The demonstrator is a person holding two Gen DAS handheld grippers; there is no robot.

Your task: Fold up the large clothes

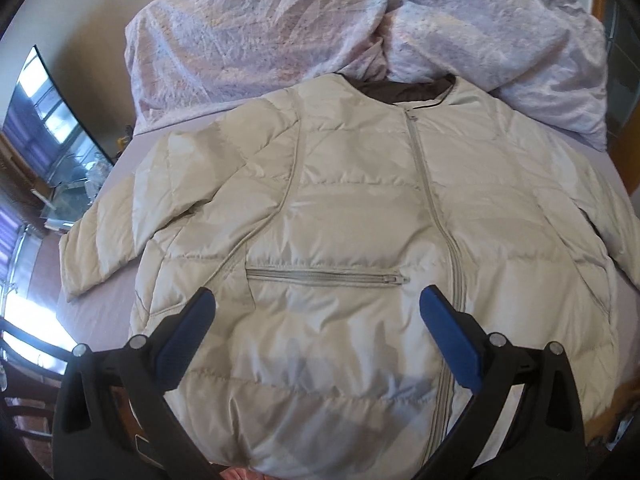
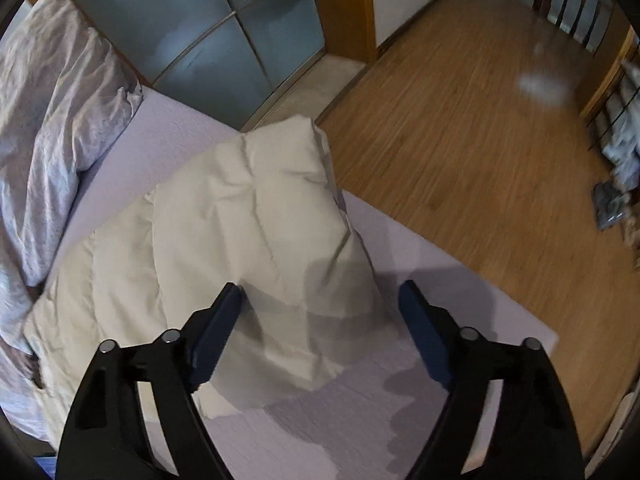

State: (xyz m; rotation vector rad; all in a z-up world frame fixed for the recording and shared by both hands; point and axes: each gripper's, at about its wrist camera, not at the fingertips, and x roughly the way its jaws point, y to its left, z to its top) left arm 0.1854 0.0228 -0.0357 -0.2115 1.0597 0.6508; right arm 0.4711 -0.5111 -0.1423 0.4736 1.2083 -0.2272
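Right wrist: jacket (image 2: 248, 216) sleeve reaches bed (image 2: 460, 280) edge beside bare floor (image 2: 460, 120).

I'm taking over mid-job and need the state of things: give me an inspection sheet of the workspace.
Surface: lilac bed sheet, bare near the right-hand edge.
Job's things: cream quilted puffer jacket lies flat, front up, main zip closed, not yet folded; its right sleeve reaches the bed's edge.
Clutter: crumpled pale lilac duvet bunched beyond the collar.
Grippers: left gripper open above the jacket's lower front; right gripper open over the sleeve; neither holds anything.
Cables: nothing seen.
Surroundings: wooden floor, frosted-glass sliding doors, dark television screen.
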